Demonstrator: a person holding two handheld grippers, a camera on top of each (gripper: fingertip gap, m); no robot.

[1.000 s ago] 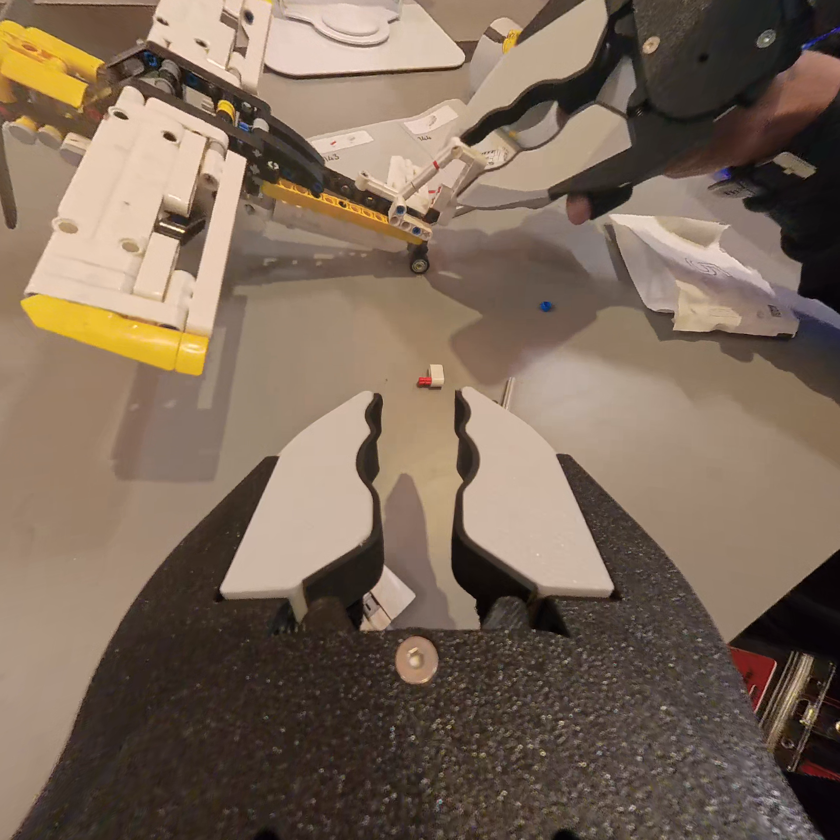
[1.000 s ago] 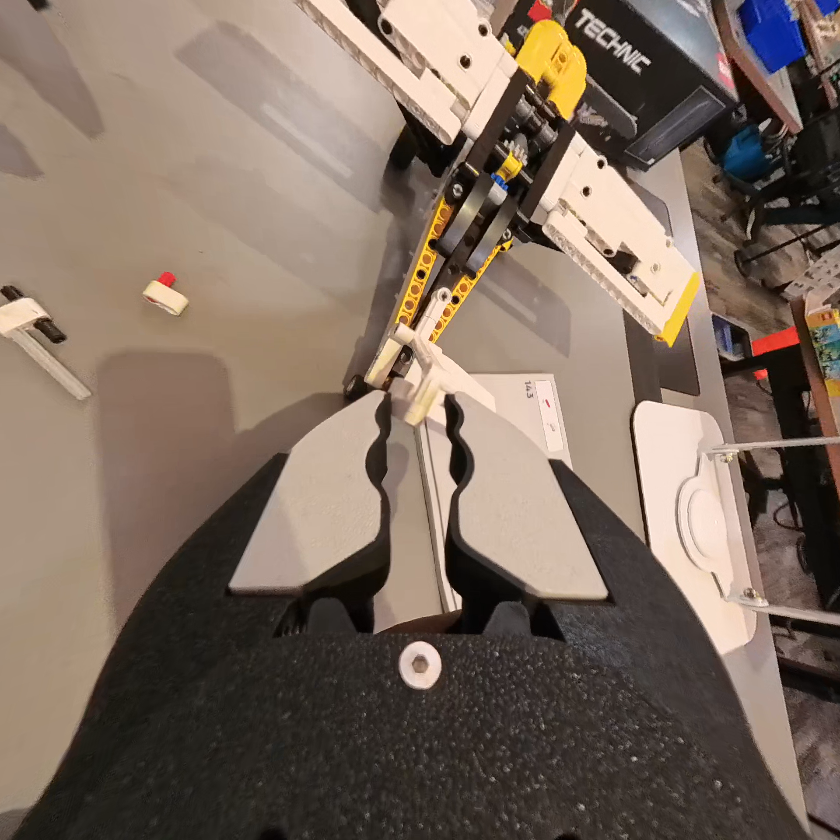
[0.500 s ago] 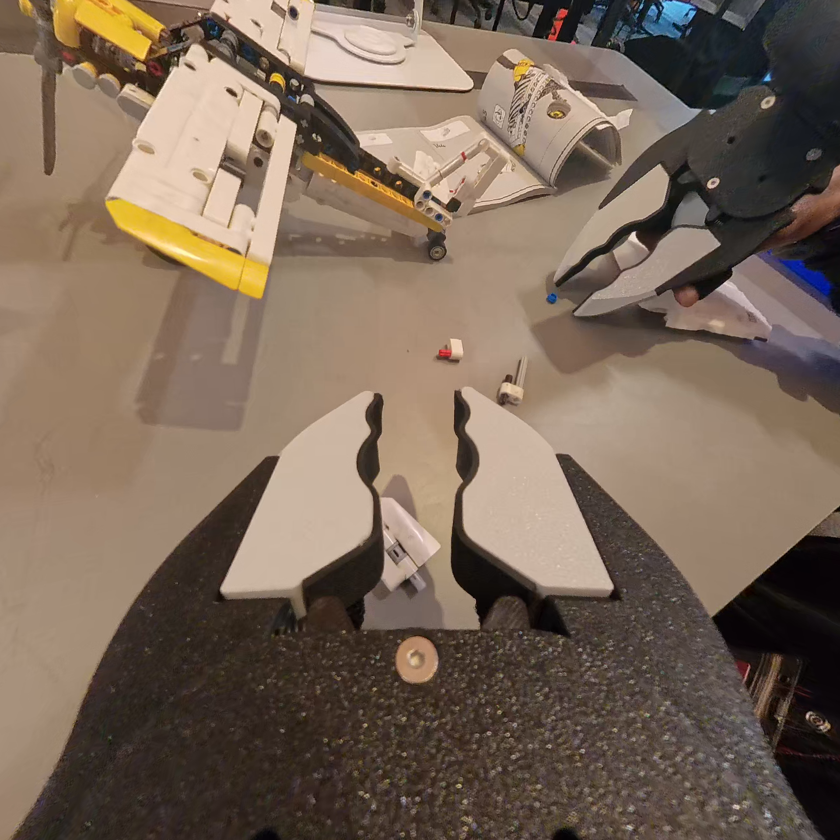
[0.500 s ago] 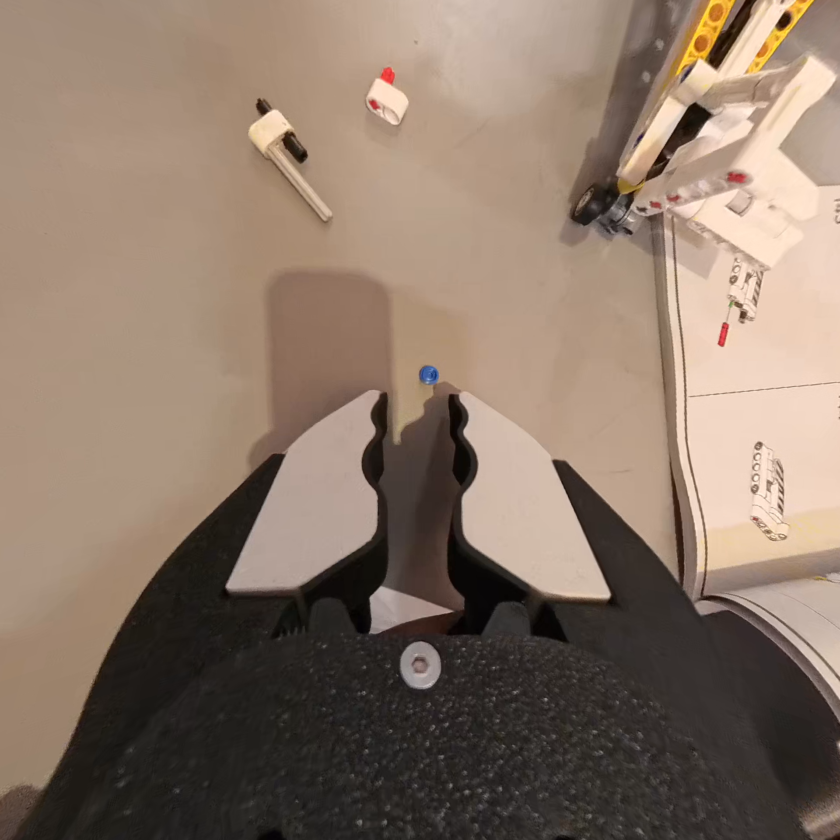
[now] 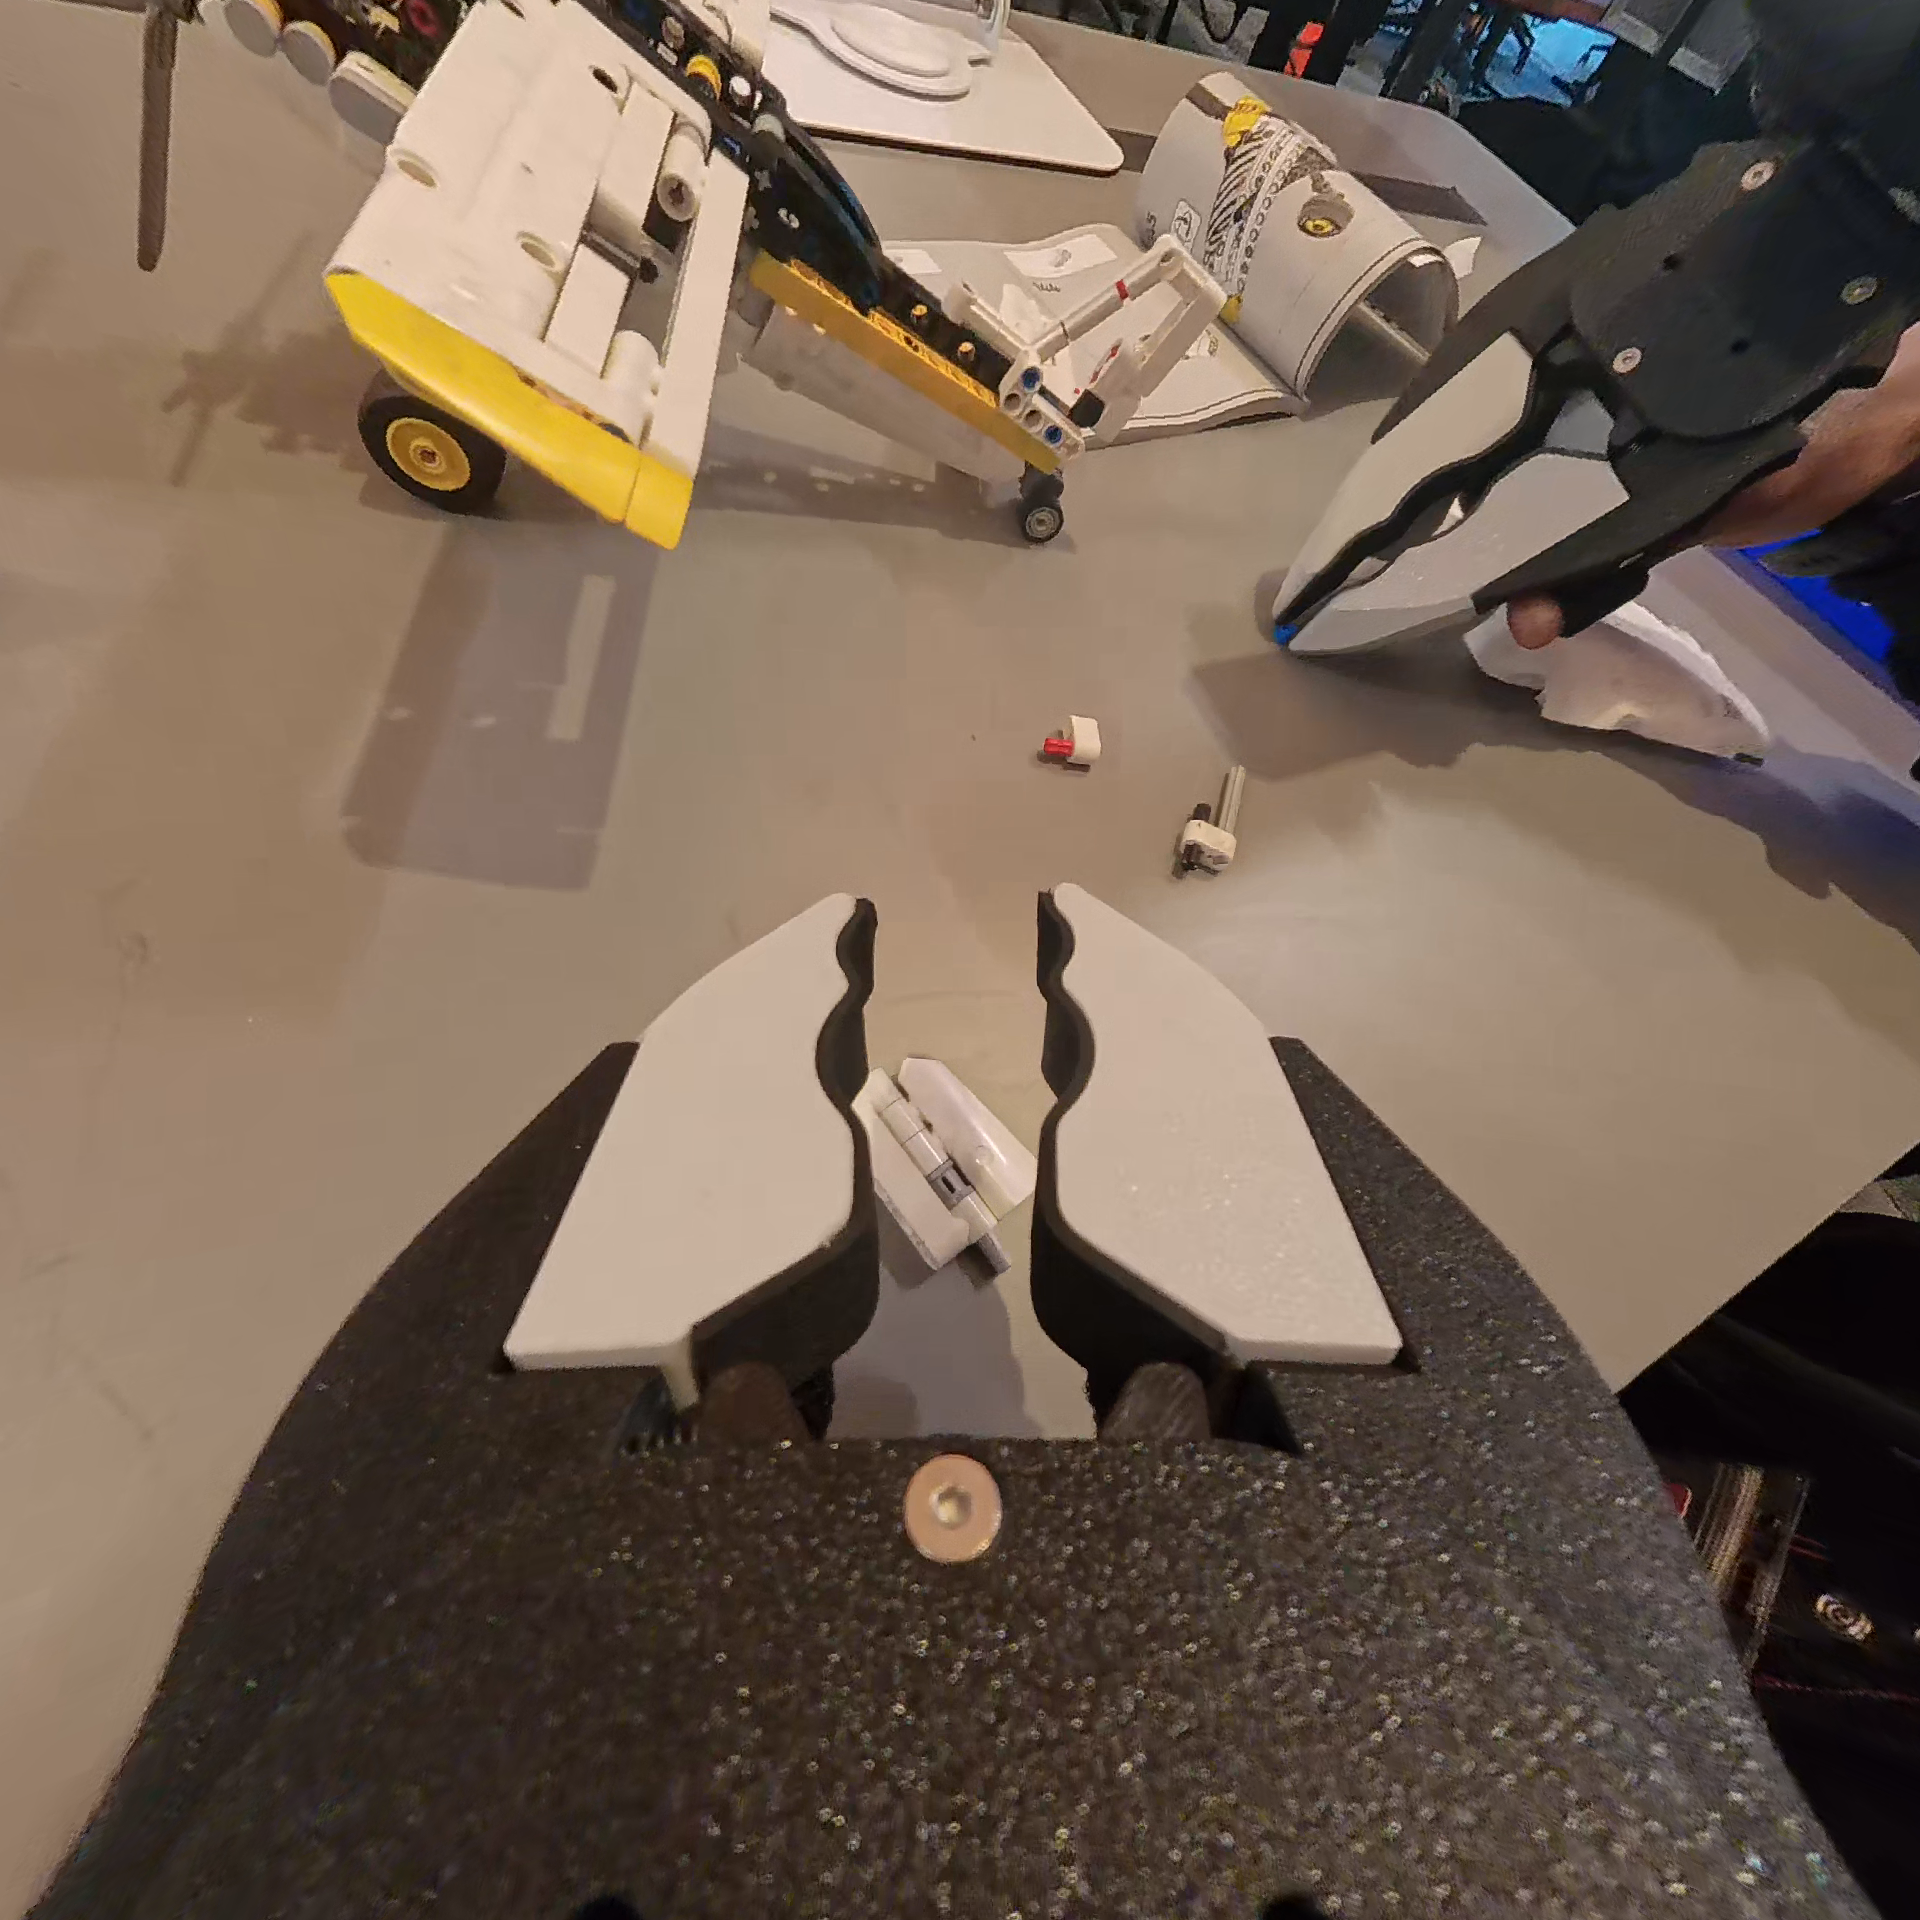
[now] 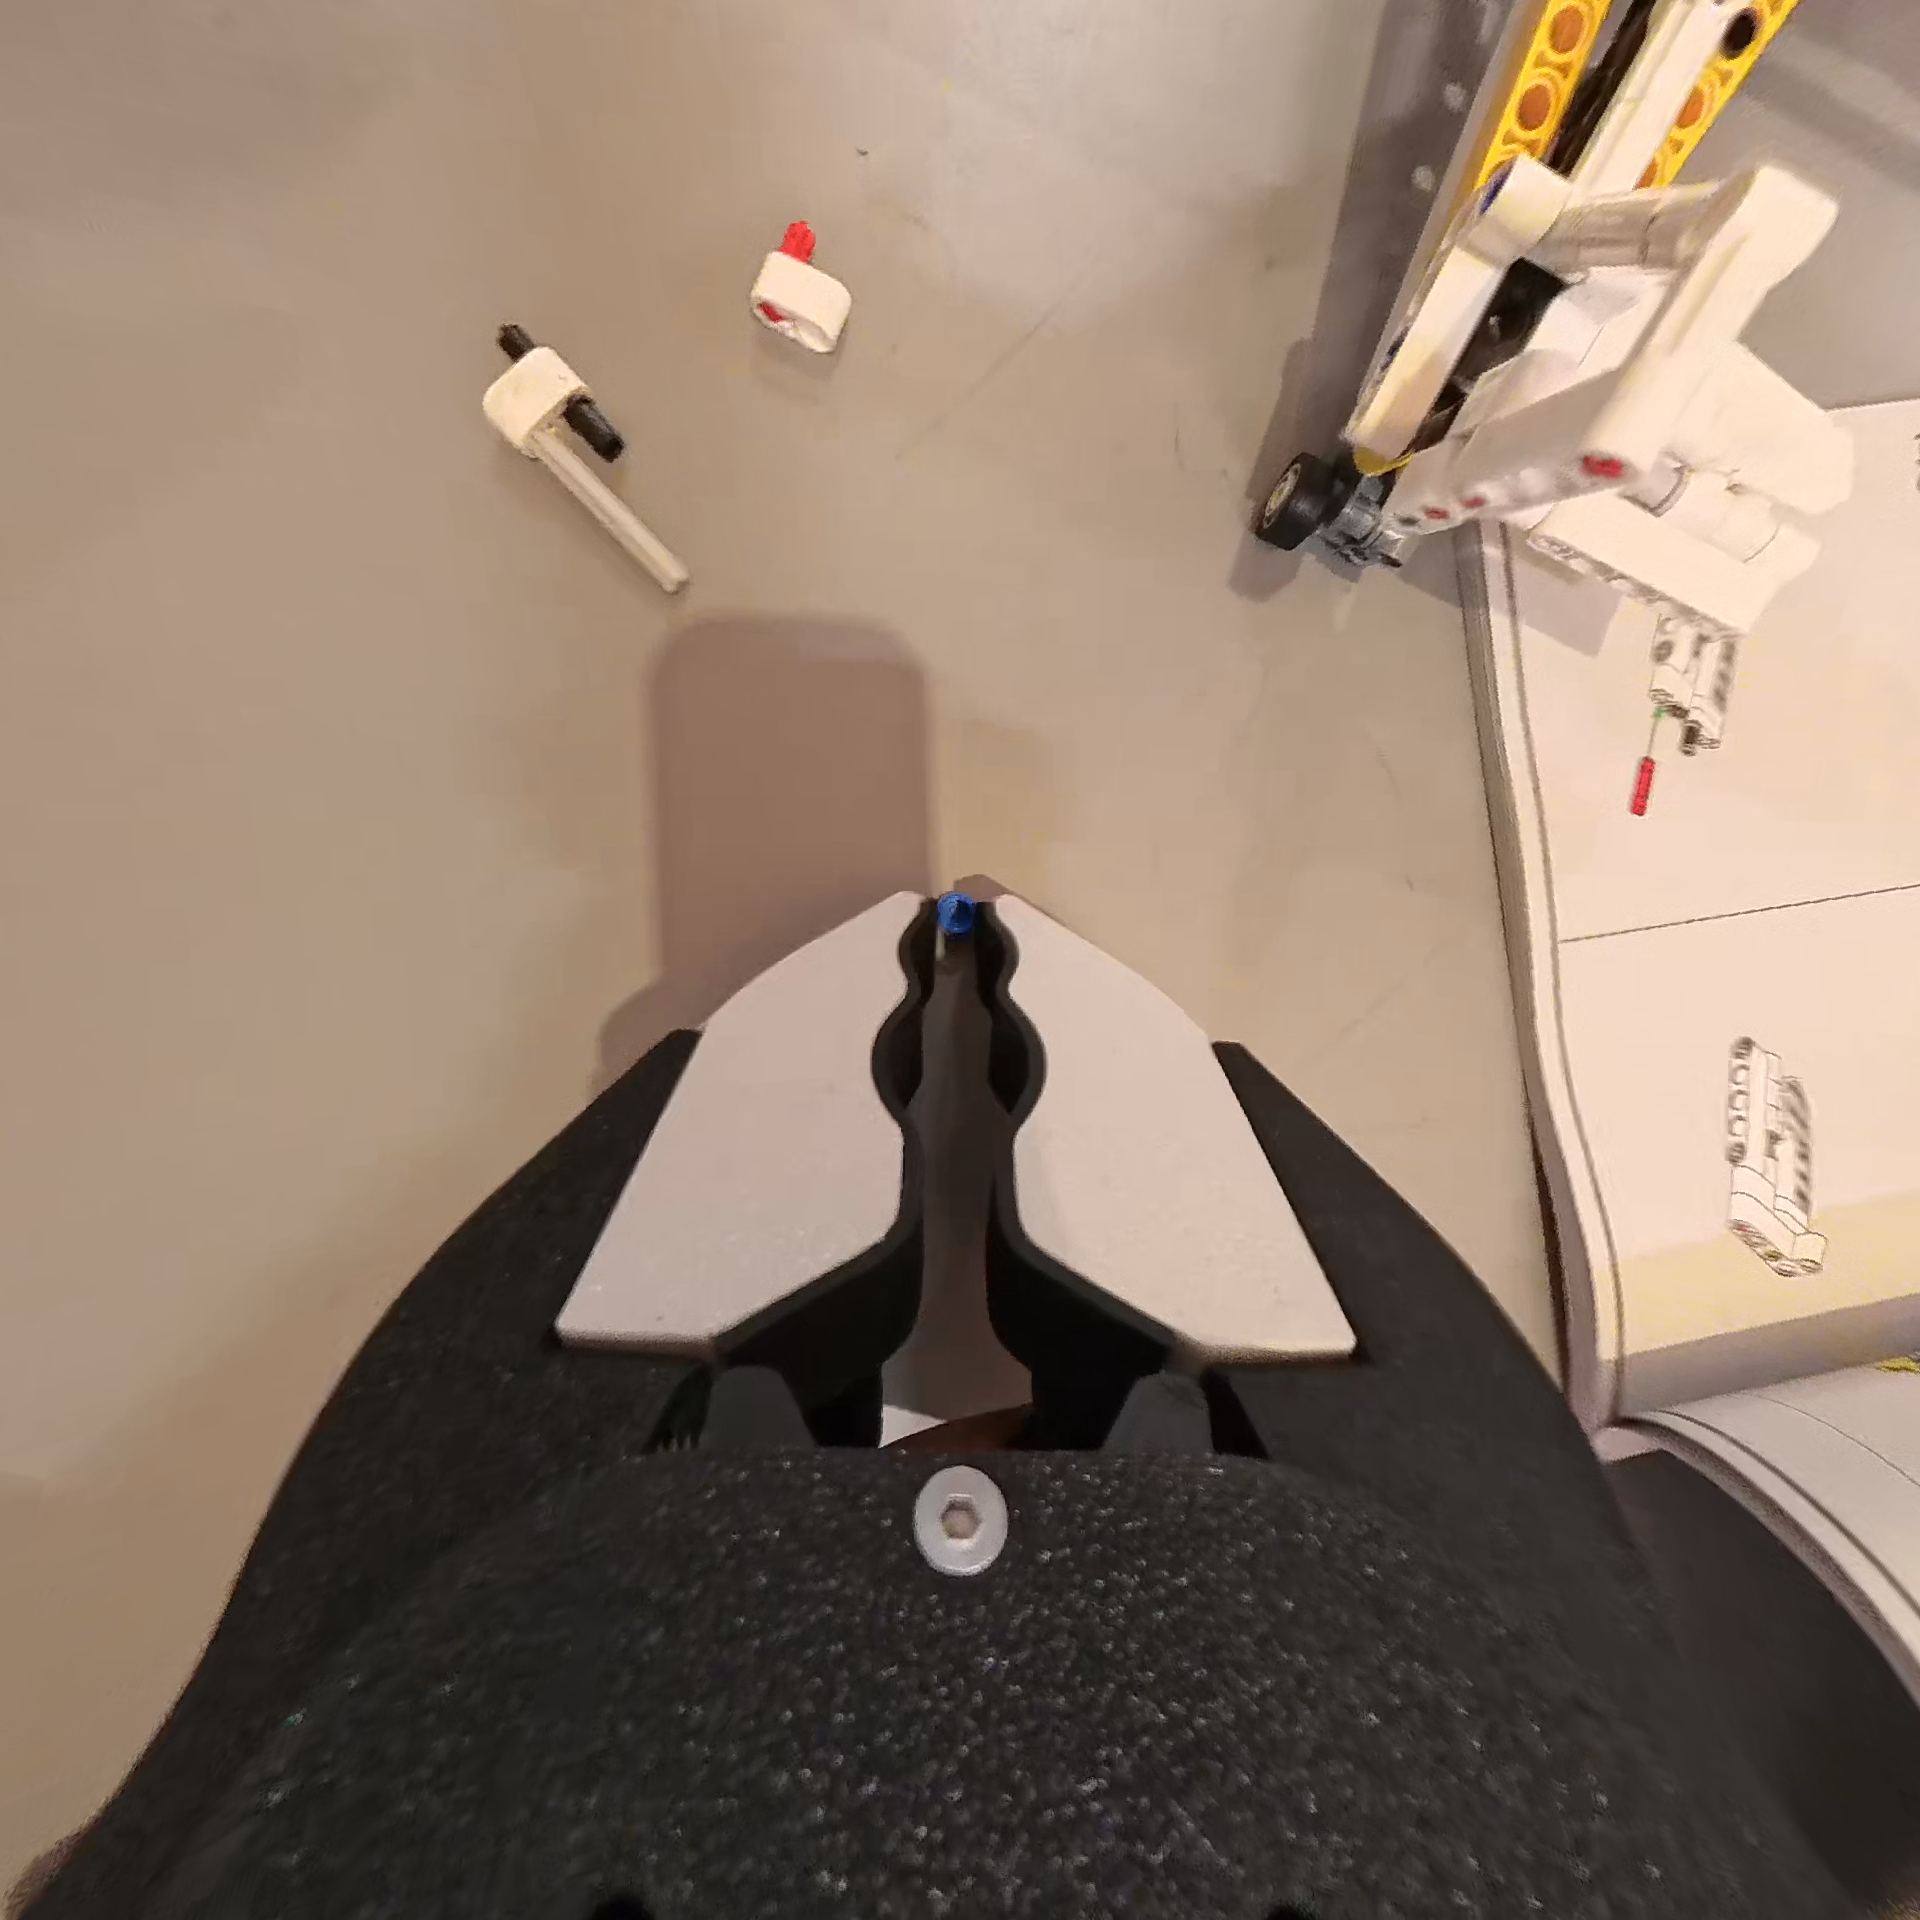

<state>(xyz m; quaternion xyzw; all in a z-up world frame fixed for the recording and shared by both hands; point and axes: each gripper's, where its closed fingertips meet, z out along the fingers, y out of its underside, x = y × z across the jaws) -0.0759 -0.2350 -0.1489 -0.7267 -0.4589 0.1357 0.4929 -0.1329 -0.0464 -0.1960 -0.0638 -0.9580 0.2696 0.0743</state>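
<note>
**Right tool pinches blue pin; left tool stays open over white piece**

Changes: a second ago the right tool [image 6: 954, 914] was at the plane model's [image 5: 582, 301] tail with its jaws apart. Half a second ago it hovered open just short of the blue pin [image 6: 954, 914] on the counter [image 5: 312, 935]. Now its tips are closed onto the pin, both pads pressing it, tips down at the counter surface. Left wrist view also shows this tool [image 5: 1288, 623] tip-down with blue at the tip. The left tool [image 5: 956, 914] has kept the same wide opening throughout; nothing is gripped. More of the white hinged piece [image 5: 945, 1164] now shows between its fingers, lying on the counter below and apart from the right pad.

Materials/shapes: counter smooth, matte grey. Tool fingers [image 5: 727, 1122] are flat light grey plates with wavy black rubbery pads; bodies black, grainy. Pin tiny, round, glossy blue plastic. Nearby sit a white connector with red peg [image 6: 798, 296] and a white block on a thin grey axle [image 6: 571, 457]. Model is white and yellow plastic beams with small black wheels. Open booklet [image 6: 1714, 1039] is at the right, crumpled white bag [image 5: 1621, 686] beyond the right tool.
</note>
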